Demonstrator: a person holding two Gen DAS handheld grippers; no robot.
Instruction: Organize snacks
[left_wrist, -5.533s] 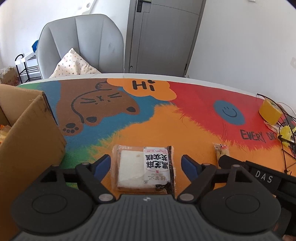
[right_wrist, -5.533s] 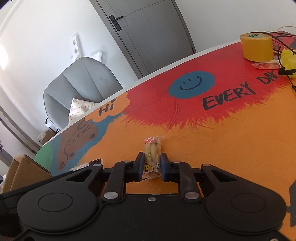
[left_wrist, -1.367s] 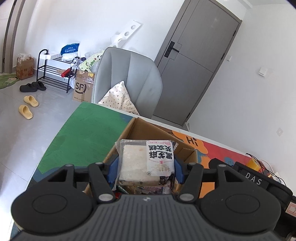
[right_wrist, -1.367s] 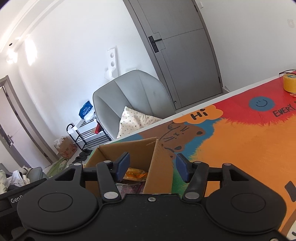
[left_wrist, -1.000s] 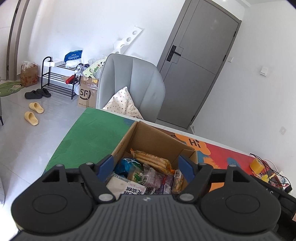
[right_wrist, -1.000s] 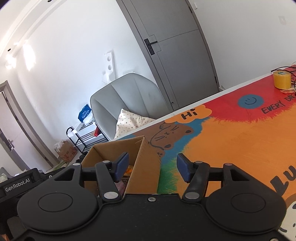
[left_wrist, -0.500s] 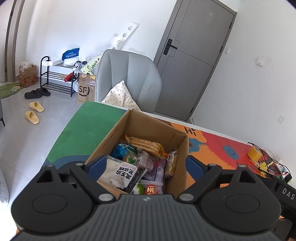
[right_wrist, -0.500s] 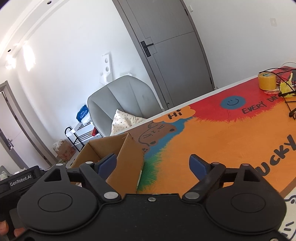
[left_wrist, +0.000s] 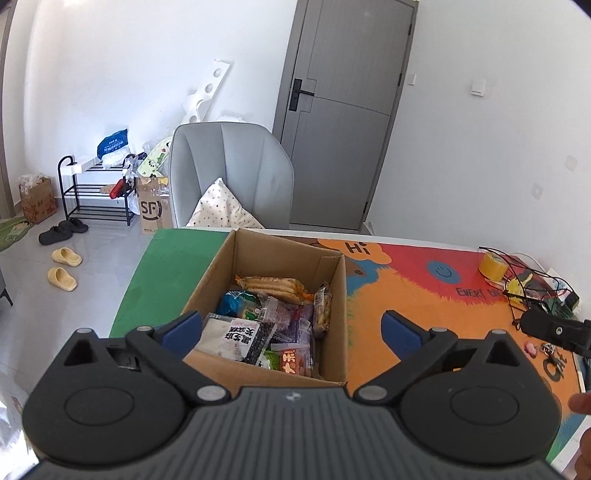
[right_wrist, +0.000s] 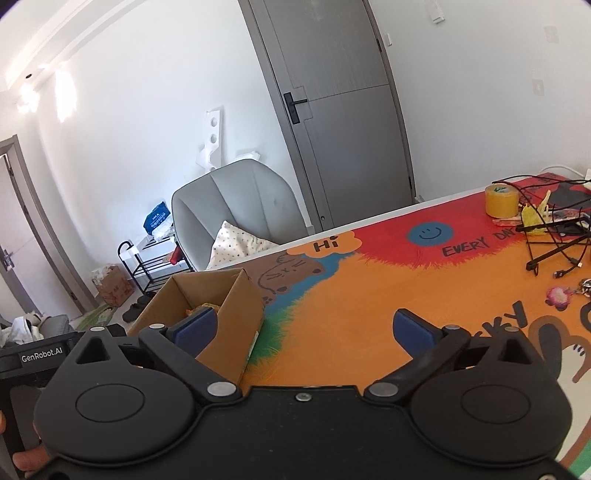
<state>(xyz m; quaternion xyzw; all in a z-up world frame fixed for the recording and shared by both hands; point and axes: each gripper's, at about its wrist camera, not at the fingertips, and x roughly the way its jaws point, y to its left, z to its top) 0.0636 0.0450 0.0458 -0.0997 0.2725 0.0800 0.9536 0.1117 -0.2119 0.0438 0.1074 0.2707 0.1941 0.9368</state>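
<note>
Having just been opened, both claws, left (left_wrist: 291, 325) and right (right_wrist: 303, 328), hang empty above the box (left_wrist: 334, 291), so more snacks (left_wrist: 280, 317) must be sought on the surface (right_wrist: 369, 295).

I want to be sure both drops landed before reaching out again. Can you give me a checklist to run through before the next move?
1. Left gripper empty, jaws just opened wide: ok.
2. Right gripper empty, jaws just opened wide: ok.
3. White rice-cake packet lying inside the cardboard box: ok.
4. Small peanut packet in the box: ok.
5. Box upright on the table mat: ok.
6. More snacks left on the mat: cannot tell.
</note>
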